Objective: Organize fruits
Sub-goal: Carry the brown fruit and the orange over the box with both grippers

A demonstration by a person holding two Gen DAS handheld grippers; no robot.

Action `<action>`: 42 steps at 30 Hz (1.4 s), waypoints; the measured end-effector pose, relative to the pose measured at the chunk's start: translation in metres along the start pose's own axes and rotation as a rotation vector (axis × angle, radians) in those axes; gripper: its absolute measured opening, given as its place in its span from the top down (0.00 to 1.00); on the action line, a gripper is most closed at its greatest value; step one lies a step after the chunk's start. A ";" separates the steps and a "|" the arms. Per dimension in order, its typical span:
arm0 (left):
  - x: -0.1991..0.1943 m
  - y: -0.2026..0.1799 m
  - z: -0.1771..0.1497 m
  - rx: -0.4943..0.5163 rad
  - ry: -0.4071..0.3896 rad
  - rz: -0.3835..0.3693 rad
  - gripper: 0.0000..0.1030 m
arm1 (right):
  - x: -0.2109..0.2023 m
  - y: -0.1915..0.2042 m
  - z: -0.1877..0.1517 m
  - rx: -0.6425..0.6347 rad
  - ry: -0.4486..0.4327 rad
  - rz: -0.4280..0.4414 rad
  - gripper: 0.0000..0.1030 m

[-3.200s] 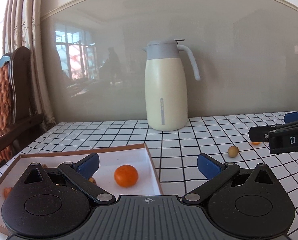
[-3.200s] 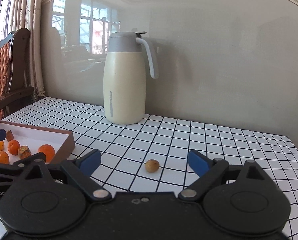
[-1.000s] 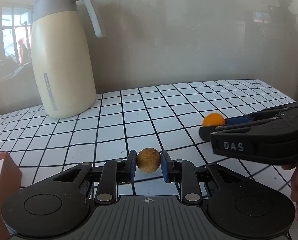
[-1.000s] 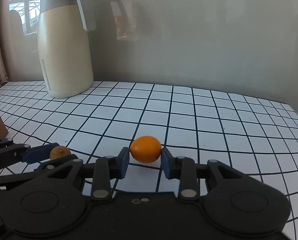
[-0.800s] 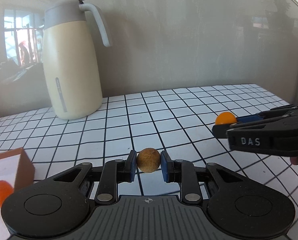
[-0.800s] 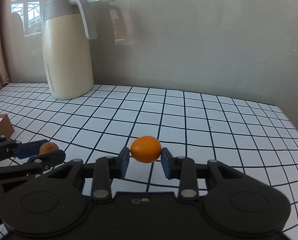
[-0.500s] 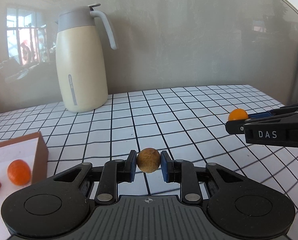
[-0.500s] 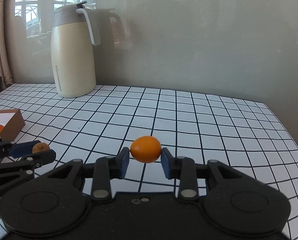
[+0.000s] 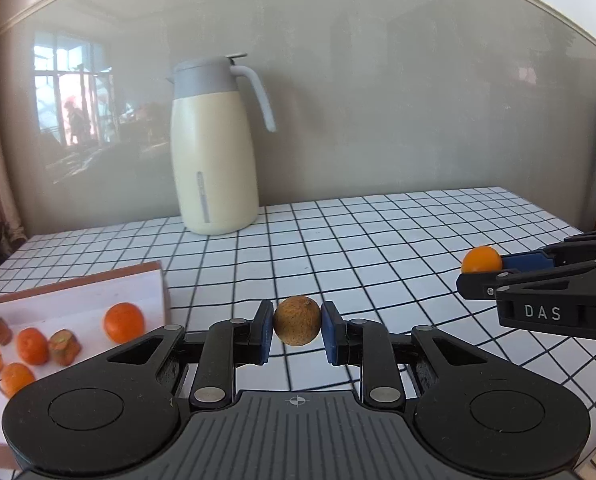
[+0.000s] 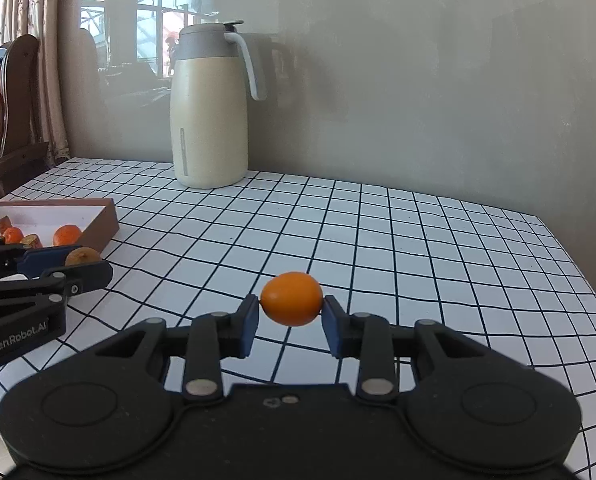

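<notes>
My left gripper (image 9: 297, 327) is shut on a small round brown fruit (image 9: 297, 321), held above the checked table. My right gripper (image 10: 291, 312) is shut on a small oval orange fruit (image 10: 291, 298), also clear of the table. In the left wrist view the right gripper (image 9: 482, 269) reaches in from the right with the orange fruit (image 9: 480, 258) at its tip. In the right wrist view the left gripper (image 10: 82, 261) enters from the left with the brown fruit (image 10: 82, 256). A shallow brown box (image 9: 153, 270) at the left holds several orange fruits (image 9: 123, 322) and brown pieces (image 9: 63, 346).
A tall cream jug (image 9: 213, 152) with a grey lid and handle stands at the back of the table by the grey wall. A wooden chair (image 10: 1, 120) and curtains are at the far left. The table's right edge (image 10: 594, 280) drops off.
Both grippers have travelled left and a little up with their fruits. The box with its fruits has come into view at the left, and the jug has shifted right in both views.
</notes>
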State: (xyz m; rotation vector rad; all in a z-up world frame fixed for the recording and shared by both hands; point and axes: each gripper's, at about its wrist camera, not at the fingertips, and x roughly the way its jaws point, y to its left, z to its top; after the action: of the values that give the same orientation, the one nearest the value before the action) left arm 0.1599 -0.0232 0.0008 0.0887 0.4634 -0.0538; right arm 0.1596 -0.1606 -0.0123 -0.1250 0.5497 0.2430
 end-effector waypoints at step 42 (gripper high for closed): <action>-0.088 0.162 -0.046 -0.173 -0.050 0.332 0.75 | -0.018 0.169 0.025 -0.209 -0.151 0.304 0.75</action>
State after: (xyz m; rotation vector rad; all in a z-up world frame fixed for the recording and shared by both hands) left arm 0.0725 0.1452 0.0108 -0.0066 0.3968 0.3088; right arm 0.1133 0.0029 0.0095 -0.2244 0.3902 0.6024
